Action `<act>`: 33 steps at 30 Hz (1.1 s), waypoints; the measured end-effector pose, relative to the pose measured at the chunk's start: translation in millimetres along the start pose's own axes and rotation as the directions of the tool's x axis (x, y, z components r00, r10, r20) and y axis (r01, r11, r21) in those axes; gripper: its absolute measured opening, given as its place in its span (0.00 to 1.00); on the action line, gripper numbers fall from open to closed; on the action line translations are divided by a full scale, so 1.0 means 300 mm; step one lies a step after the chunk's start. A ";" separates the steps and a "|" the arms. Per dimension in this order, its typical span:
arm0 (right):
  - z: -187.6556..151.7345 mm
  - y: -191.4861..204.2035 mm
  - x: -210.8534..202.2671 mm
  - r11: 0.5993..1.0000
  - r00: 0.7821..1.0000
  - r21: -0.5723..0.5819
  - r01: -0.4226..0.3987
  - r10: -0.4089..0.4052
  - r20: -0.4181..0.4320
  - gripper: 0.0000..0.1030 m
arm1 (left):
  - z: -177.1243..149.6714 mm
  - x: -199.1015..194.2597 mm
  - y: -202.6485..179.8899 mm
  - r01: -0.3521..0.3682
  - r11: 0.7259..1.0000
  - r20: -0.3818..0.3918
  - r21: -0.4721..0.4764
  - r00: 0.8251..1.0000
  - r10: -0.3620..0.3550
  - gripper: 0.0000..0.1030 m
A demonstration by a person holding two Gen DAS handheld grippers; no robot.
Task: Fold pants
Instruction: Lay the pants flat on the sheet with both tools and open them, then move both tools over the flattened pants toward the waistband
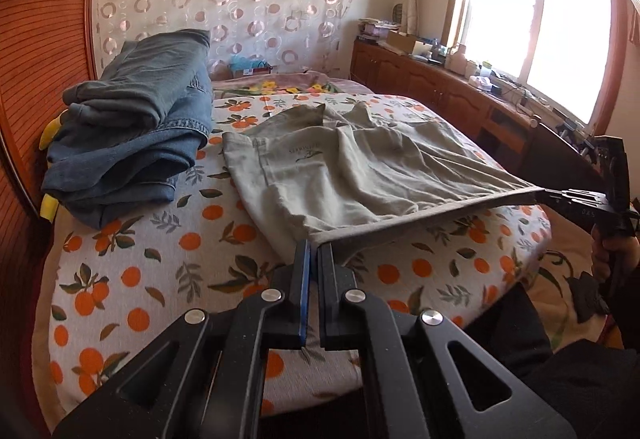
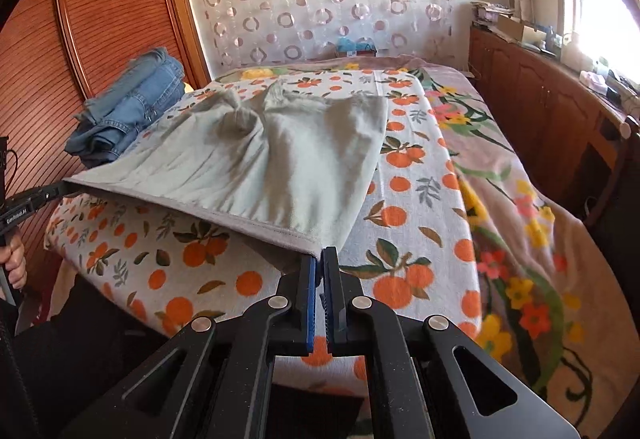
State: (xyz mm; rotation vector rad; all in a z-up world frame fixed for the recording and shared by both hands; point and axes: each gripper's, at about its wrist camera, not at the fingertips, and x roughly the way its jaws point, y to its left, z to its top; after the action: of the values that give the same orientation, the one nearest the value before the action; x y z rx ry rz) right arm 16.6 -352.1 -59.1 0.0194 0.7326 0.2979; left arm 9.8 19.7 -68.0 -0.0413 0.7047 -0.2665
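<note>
Pale grey-green pants (image 1: pixel 344 167) lie across the orange-print bed cover, with their near hem lifted off it and stretched taut. My left gripper (image 1: pixel 314 245) is shut on the hem's left corner. At the far right of the left wrist view the right gripper (image 1: pixel 560 194) pinches the opposite corner. In the right wrist view the pants (image 2: pixel 256 155) spread away from my right gripper (image 2: pixel 320 254), which is shut on the hem's right corner. The left gripper (image 2: pixel 52 193) shows at the left edge there, holding the other end. The far part of the pants rests bunched on the bed.
A stack of blue jeans (image 1: pixel 132 143) sits on the bed's left side by the ribbed wooden wardrobe (image 1: pixel 44 51). A floral blanket (image 2: pixel 516 223) covers the bed's right side. Wooden cabinets (image 1: pixel 440 91) with clutter run under the window. A hand (image 2: pixel 16 263) grips the left tool's handle.
</note>
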 end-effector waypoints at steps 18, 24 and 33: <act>0.002 0.035 -0.051 0.999 0.999 -0.032 0.015 -0.016 -0.030 0.08 | -0.036 -0.081 0.016 -0.021 1.000 -0.009 -0.018 1.000 0.021 0.26; 0.020 0.048 -0.068 0.999 1.000 -0.026 0.026 -0.025 0.018 0.13 | -0.013 -0.073 0.033 -0.035 0.999 0.001 -0.025 0.999 0.035 0.46; 0.050 0.079 0.012 1.000 0.999 -0.029 -0.006 0.008 0.050 0.26 | 0.079 -0.018 0.012 -0.026 1.000 0.045 -0.004 0.999 0.026 0.67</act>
State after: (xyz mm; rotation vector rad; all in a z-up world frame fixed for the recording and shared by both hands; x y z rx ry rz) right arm 22.8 -327.2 -47.3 0.0018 0.6789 0.3139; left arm 21.9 23.2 -47.0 -0.0413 0.6604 -0.2385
